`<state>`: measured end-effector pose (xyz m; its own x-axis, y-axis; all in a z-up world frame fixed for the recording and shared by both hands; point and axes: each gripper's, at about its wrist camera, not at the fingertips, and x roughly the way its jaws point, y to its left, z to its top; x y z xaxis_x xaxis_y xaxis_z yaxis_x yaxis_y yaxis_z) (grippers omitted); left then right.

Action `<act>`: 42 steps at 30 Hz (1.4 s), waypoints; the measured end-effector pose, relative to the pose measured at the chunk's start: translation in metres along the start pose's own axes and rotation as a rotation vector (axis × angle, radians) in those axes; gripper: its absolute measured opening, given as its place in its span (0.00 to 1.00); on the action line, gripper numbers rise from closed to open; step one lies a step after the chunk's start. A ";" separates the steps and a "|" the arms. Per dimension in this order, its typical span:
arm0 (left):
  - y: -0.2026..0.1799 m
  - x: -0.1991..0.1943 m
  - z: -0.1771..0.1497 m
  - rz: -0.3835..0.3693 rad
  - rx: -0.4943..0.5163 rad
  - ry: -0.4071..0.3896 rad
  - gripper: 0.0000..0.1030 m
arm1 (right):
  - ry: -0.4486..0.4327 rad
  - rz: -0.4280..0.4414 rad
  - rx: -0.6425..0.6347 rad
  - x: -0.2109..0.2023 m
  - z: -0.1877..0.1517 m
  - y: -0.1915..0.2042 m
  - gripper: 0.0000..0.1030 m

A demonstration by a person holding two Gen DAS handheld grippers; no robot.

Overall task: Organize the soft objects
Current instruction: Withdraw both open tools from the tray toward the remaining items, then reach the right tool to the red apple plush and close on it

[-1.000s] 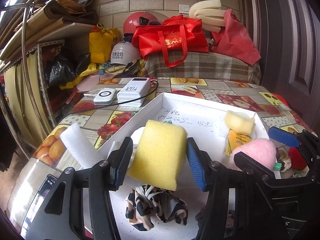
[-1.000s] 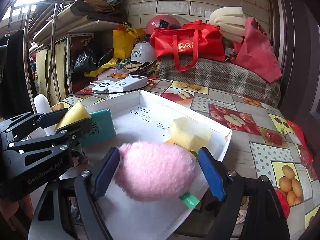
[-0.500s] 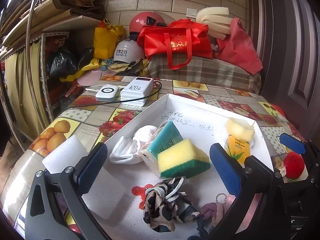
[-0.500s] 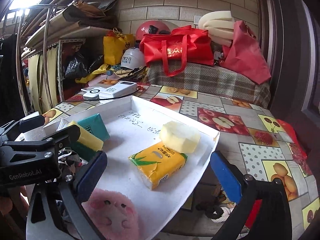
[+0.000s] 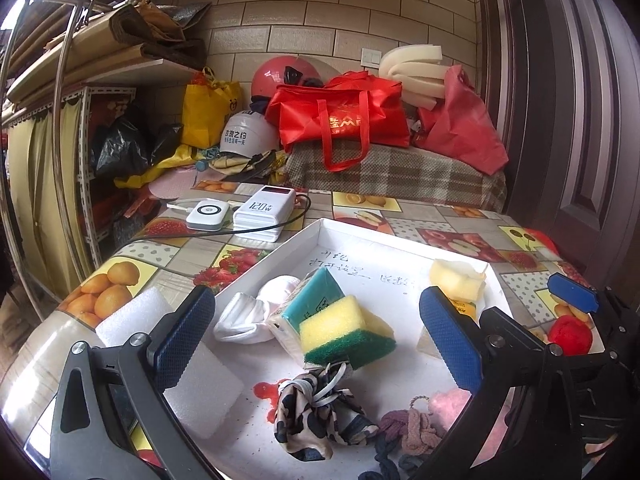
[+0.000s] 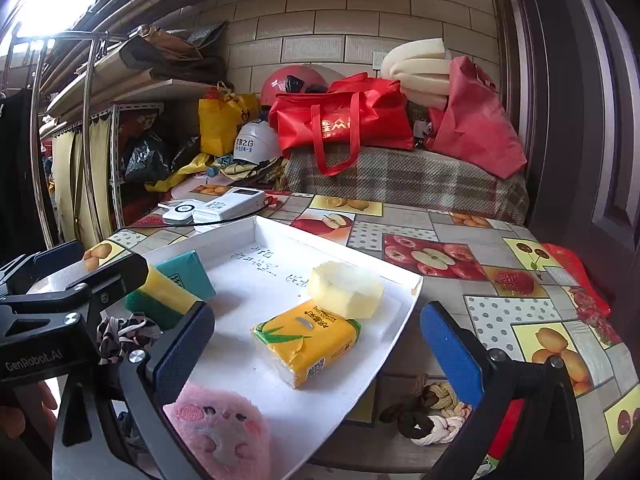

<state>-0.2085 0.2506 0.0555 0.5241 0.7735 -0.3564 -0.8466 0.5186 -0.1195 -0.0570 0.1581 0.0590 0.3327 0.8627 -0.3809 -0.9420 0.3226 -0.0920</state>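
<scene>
A white tray (image 5: 360, 240) on the fruit-print table holds a yellow-green sponge (image 5: 344, 336), a teal tissue pack (image 5: 316, 296), a white sock (image 5: 256, 312), a leopard scrunchie (image 5: 316, 416), a pale foam block (image 5: 456, 280), a yellow tissue pack (image 6: 308, 340) and a pink plush (image 6: 220, 432). My left gripper (image 5: 316, 340) is open and empty above the sponge. My right gripper (image 6: 316, 348) is open and empty above the yellow pack, with the plush at the tray's near edge below it.
A white foam slab (image 5: 172, 364) lies left of the tray. A red pompom (image 5: 570, 334) and knotted braided ties (image 6: 432, 412) lie right of it. Power banks (image 5: 264, 212) with a cable sit behind. Bags and helmets crowd the back.
Both grippers opened. The left let the yellow-green sponge fall onto the teal pack in the tray. The right let the pink plush drop at the tray's near edge. Both drew back slightly.
</scene>
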 end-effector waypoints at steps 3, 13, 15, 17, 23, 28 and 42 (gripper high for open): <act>-0.001 -0.002 -0.001 0.009 0.002 -0.009 1.00 | -0.001 -0.001 0.000 0.000 0.000 0.000 1.00; -0.003 -0.010 -0.006 -0.015 -0.016 -0.002 1.00 | -0.012 -0.088 0.094 -0.003 0.000 -0.018 1.00; -0.007 -0.012 -0.007 -0.021 -0.017 0.005 1.00 | -0.024 -0.097 0.101 -0.006 0.000 -0.019 1.00; -0.011 -0.016 -0.008 -0.023 -0.009 -0.002 1.00 | -0.052 -0.104 0.096 -0.012 -0.001 -0.017 1.00; -0.022 -0.024 -0.011 -0.022 0.031 -0.022 1.00 | -0.110 -0.091 0.118 -0.028 -0.005 -0.024 1.00; -0.031 -0.030 -0.013 -0.029 0.054 -0.038 1.00 | -0.113 -0.099 0.112 -0.043 -0.012 -0.032 1.00; -0.063 -0.045 -0.022 -0.085 0.147 -0.060 1.00 | -0.056 -0.123 0.191 -0.072 -0.032 -0.092 1.00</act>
<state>-0.1812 0.1751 0.0591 0.6013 0.7429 -0.2940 -0.7788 0.6272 -0.0081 0.0042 0.0538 0.0658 0.4515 0.8307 -0.3258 -0.8706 0.4901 0.0432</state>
